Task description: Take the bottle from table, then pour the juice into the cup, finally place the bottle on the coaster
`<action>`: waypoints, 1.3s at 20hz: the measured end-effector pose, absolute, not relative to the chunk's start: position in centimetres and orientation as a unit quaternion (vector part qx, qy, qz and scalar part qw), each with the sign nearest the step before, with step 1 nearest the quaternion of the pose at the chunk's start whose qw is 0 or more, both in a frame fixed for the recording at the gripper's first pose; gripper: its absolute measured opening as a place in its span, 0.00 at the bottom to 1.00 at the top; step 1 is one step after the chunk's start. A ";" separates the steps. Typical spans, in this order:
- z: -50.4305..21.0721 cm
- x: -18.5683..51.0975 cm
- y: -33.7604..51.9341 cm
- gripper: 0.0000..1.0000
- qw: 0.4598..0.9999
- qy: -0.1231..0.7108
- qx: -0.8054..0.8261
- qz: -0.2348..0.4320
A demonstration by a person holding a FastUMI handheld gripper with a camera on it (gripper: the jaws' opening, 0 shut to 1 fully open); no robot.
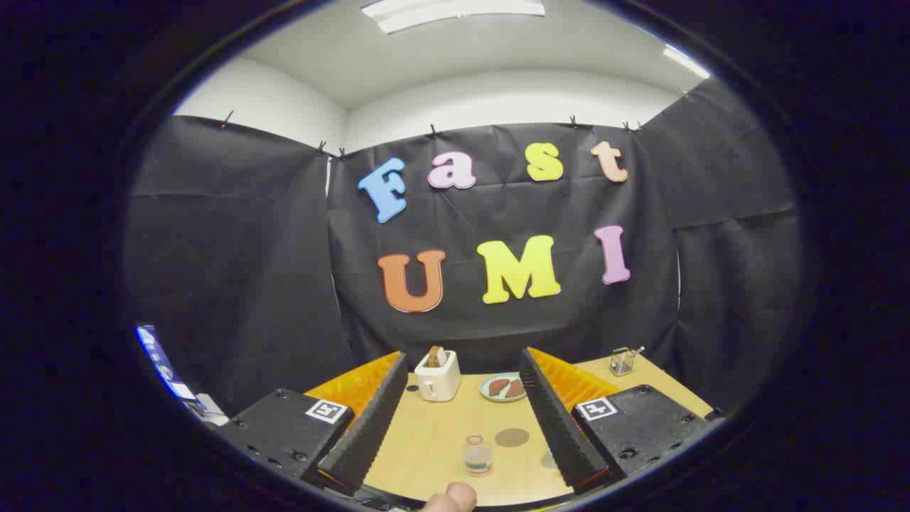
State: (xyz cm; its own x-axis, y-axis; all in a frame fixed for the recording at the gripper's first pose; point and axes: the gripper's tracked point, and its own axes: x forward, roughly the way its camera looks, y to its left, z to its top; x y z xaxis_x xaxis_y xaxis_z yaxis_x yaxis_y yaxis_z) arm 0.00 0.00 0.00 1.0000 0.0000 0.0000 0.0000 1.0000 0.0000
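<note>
Hovering above the pale wooden table [426, 448], the black ribbed gripper [462, 419] is holding its fingers [370, 419] spread wide, pinching nothing. Between them, a small clear plastic bottle [478, 456] with a coloured label band is standing upright, its open mouth showing. Just beside it, a round brown coaster [512, 437] is lying flat. Beyond, a cream toaster [438, 377] is holding a slice, and a pale plate [502, 387] is carrying brown pieces. A fingertip [455, 498] is showing nearest.

Gripper [462, 419] fingers wide apart above the table [426, 441], bottle [478, 456] between them, coaster [512, 437] just beside the bottle.
</note>
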 end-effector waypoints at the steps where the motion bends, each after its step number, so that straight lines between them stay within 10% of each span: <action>1: 0.0 0.0 -0.4 1.00 1.000 -0.003 -0.008 -0.008; 26: -8.2 2.5 2.0 1.00 0.999 -0.021 -0.021 -0.019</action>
